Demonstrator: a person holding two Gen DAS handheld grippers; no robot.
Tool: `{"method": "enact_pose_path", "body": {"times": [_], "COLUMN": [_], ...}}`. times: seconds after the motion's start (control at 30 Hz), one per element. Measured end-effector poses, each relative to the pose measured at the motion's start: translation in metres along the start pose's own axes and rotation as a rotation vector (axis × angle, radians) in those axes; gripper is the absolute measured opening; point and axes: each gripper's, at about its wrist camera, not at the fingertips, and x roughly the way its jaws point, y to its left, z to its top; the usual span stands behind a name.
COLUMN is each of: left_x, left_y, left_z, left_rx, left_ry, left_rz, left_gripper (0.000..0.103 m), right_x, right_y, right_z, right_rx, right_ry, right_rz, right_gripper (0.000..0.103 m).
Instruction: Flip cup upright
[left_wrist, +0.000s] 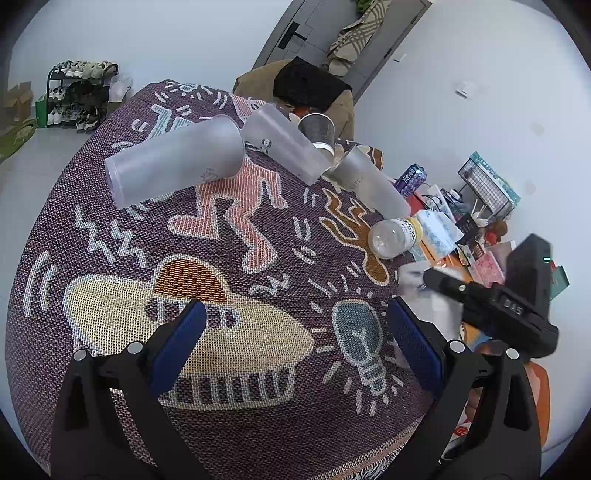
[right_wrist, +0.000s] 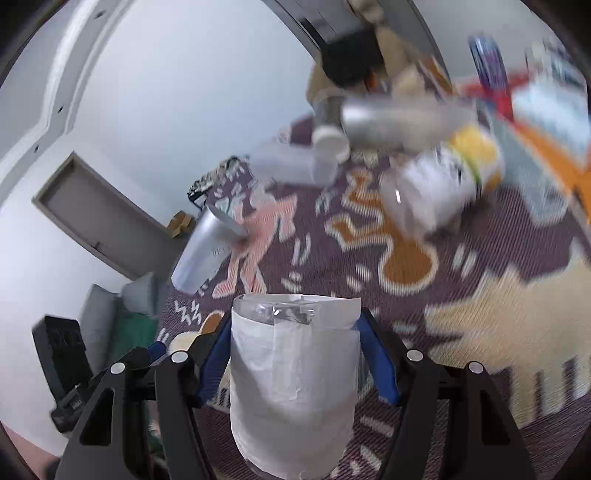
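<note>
Right gripper (right_wrist: 295, 354) clamped on a paper-wrapped cup (right_wrist: 293, 384), blue pads (right_wrist: 380, 369) pressed to both its sides, cup lifted above the patterned cloth (right_wrist: 461, 258). Much of that view smeared with blur, so likely mid-carry or mid-turn; cannot tell from here whether mouth or base faces forward. Left gripper (left_wrist: 295, 343) spread wide and holding nothing, poised low over the cloth. Farther out, frosted cups (left_wrist: 177, 160) lying on their sides, plus a toppled plastic bottle (left_wrist: 393, 236) near the clutter at the cloth's edge. Next, probably: rotate until the mouth points up, lower gently onto a flat bare patch, release only once steady.
</note>
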Motion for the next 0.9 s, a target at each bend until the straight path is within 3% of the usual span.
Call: {"method": "enact_pose_path", "body": {"times": [0.27, 0.5, 0.7, 0.9], "left_x": [-0.004, -0.005, -0.004, -0.001], "left_y": [0.002, 0.011, 0.015, 0.021], "left_z": [-0.002, -0.002, -0.003, -0.003], "left_rx": [0.000, -0.022, -0.028, -0.047], "left_ry": [-0.007, -0.007, -0.003, 0.003], "left_rz": [0.006, 0.016, 0.022, 0.025], "left_gripper": [0.097, 0.097, 0.097, 0.097], "right_x": [-0.005, 0.006, 0.033, 0.025], "right_y": [0.030, 0.037, 0.035, 0.039], "right_z": [-0.003, -0.005, -0.006, -0.013], "right_rx": [-0.188, -0.232, -0.262, -0.288], "right_ry": [-0.147, -0.224, -0.203, -0.199], "right_rz": [-0.133, -0.144, -0.206, -0.227], "right_gripper": [0.066, 0.067, 0.066, 0.064]}}
